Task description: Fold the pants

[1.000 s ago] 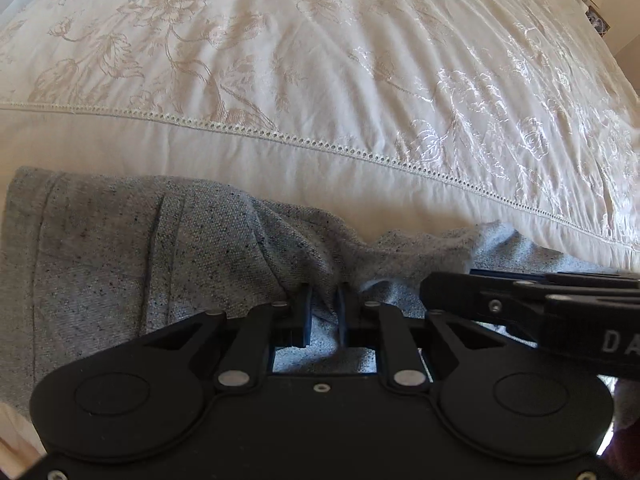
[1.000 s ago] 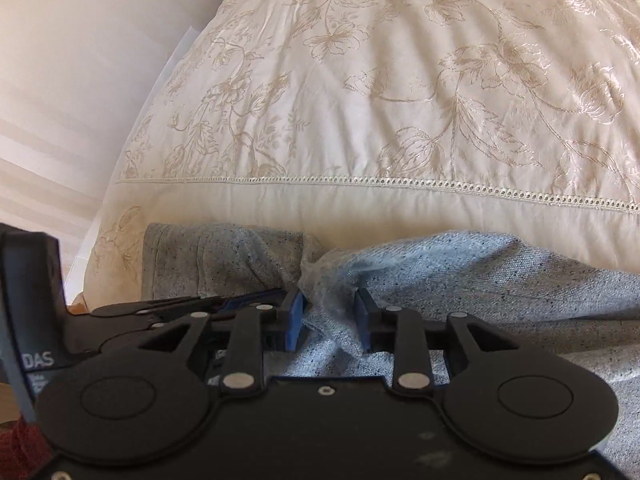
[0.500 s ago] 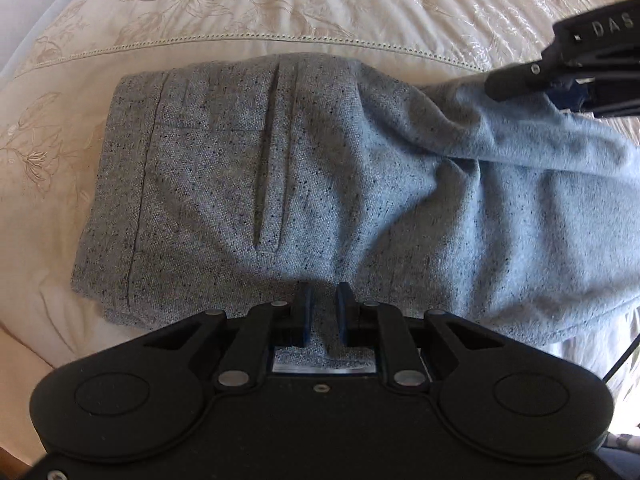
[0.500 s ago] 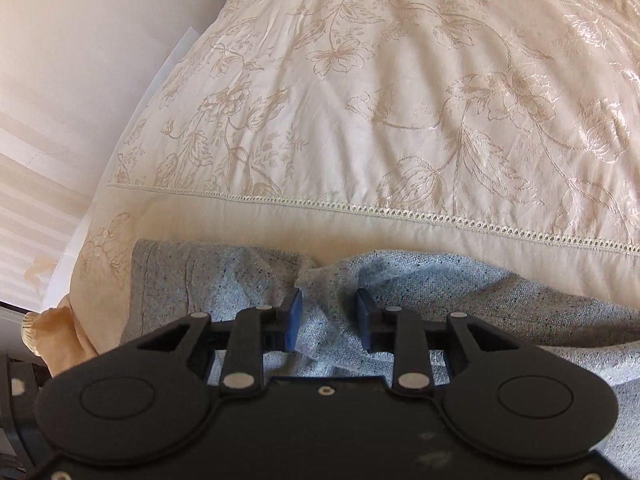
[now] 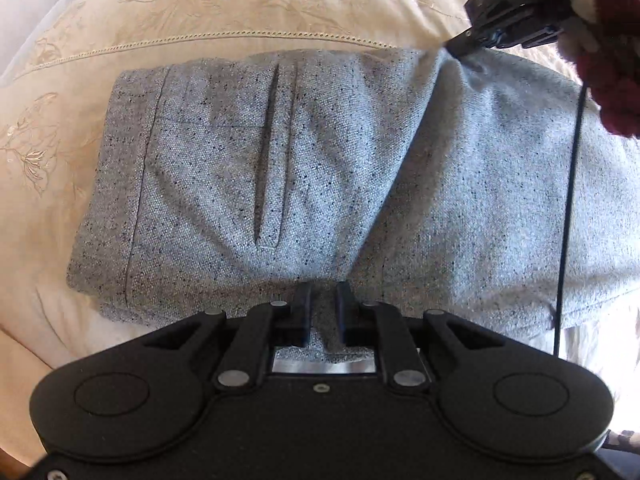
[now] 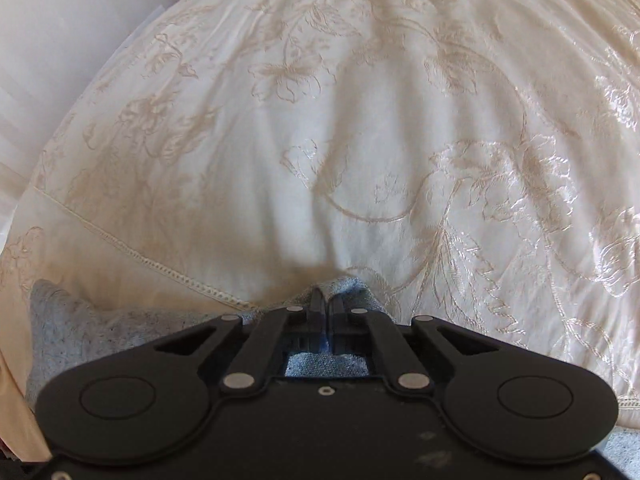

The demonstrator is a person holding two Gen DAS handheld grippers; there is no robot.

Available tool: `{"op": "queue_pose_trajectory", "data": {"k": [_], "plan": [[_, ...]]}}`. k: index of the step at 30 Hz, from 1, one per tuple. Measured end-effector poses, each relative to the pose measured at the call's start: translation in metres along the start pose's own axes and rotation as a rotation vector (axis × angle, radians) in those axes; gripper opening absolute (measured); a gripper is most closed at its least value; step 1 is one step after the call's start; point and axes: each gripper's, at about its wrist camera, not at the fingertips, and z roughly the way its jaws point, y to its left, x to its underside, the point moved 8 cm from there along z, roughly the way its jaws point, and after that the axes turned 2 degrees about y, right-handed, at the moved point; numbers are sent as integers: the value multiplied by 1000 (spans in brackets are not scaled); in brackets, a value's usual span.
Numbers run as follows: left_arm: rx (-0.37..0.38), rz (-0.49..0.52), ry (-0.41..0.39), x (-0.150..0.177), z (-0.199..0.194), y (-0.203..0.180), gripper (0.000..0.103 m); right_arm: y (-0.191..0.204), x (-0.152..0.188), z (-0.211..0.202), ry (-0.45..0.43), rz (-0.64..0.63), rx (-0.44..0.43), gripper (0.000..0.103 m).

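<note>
- A cream floral-embroidered bedspread point(image 6: 360, 128) fills the background, with an eyelet trim line point(image 5: 240, 36) across it.
- The grey speckled pants point(image 5: 320, 168) lie on it, waistband to your left.
- Your left gripper point(image 5: 321, 312) sits low at the pants' near edge, jaws narrowly apart with a fabric fold between them.
- Your right gripper point(image 6: 325, 308) points across the bed, jaws pressed together on the far edge; your red sleeve point(image 5: 612, 80) shows behind it.

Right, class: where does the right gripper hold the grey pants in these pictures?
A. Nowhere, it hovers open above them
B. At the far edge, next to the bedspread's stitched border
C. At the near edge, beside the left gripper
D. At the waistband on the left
B: the right gripper is shut on the far edge of the pants, by the bedspread border.
</note>
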Motion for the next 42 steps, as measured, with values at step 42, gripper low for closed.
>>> {"op": "queue_pose_trajectory", "data": {"k": [42], "plan": [[96, 229, 73, -9, 8, -50, 22, -56, 56, -84, -182, -80, 118, 34]]}}
